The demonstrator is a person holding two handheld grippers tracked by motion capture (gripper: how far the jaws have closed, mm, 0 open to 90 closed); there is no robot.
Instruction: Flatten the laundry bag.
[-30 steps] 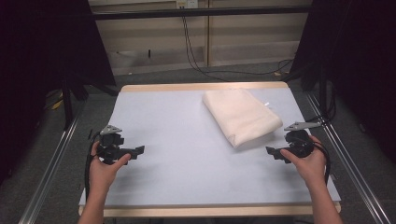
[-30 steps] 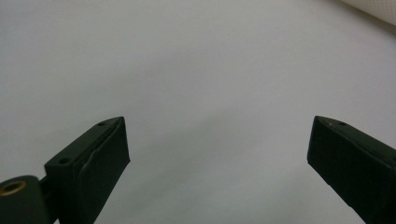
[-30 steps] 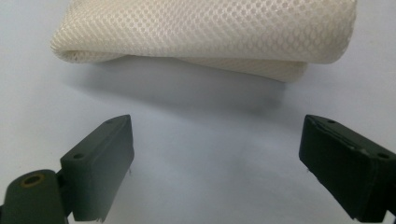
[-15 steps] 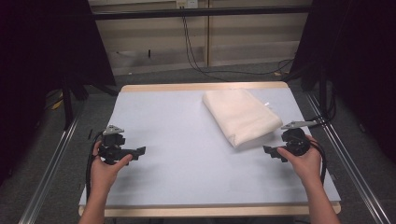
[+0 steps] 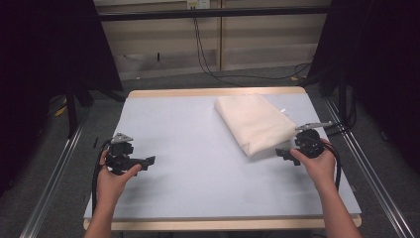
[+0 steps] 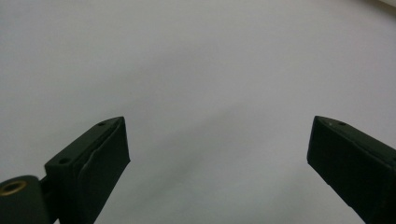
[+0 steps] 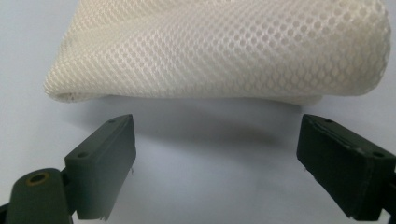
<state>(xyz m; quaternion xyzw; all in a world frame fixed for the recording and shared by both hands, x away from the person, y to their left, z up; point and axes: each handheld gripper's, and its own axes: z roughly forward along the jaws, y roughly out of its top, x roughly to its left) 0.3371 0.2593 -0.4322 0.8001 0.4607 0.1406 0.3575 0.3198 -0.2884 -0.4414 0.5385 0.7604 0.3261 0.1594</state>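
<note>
- Pale grey-blue matting covers the table, which has a light wooden edge and stands on a grey floor in front of a beige wall with dark curtains at both sides.
- We see a folded cream mesh fabric lying flat on the far right part of the table, its long side running away from the person at a slant.
- In the right gripper view, the mesh fabric shows a fine honeycomb weave, and its rounded folded edge lies just beyond the jaw tips, not touching them.
- We hold the right gripper just beside the near corner of the fabric, low over the table; in its own view the right gripper has its jaws spread wide with nothing between them.
- We hold the left gripper at the near left of the table, well apart from the fabric; in its own view the left gripper is also spread wide, over bare matting.
- Black cables hang down the wall behind the table.
</note>
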